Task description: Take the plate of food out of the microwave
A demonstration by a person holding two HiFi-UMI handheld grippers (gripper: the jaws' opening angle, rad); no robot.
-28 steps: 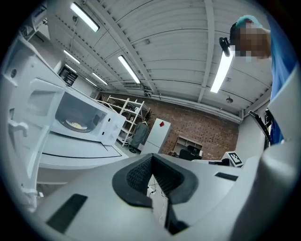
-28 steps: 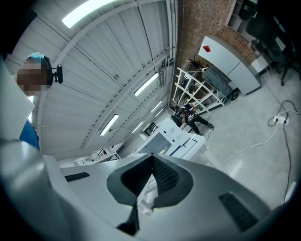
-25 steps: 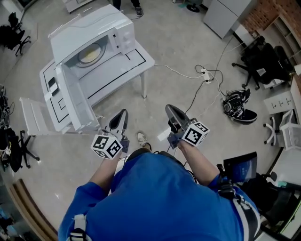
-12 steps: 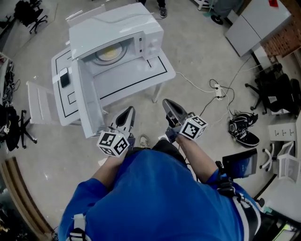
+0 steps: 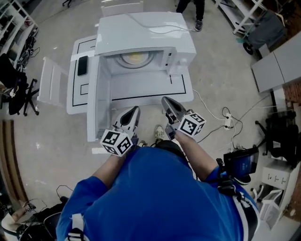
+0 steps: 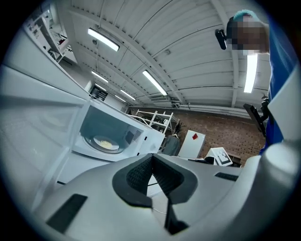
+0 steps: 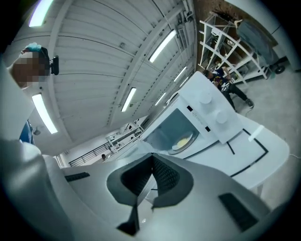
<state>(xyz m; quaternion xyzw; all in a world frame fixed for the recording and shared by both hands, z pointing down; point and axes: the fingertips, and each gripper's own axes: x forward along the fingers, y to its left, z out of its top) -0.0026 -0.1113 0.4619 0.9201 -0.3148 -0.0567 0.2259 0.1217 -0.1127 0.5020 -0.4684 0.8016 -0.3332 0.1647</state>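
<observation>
A white microwave point(image 5: 141, 30) stands on a white table point(image 5: 181, 89) with its door point(image 5: 94, 103) swung wide open toward me on the left. Inside, on the turntable, sits a plate point(image 5: 135, 58) with yellow food; the plate point(image 6: 106, 142) shows in the left gripper view, and the plate point(image 7: 182, 140) in the right gripper view. My left gripper point(image 5: 133, 112) is at the table's near edge beside the open door, shut and empty. My right gripper point(image 5: 167, 101) is just right of it, also shut and empty. Both grippers point at the oven cavity, well short of it. In their own views the left gripper point(image 6: 152, 155) and right gripper point(image 7: 153, 155) show pads meeting.
A dark phone-like object point(image 5: 82, 66) lies on the table left of the microwave. A white rack point(image 5: 49, 87) stands at the table's left. Cables and a power strip point(image 5: 228, 121) lie on the floor to the right. Someone's legs point(image 5: 188, 7) stand behind the microwave.
The microwave and table have swung from the upper left to the middle and come closer. Both grippers have moved up to the table's near edge, still shut.
</observation>
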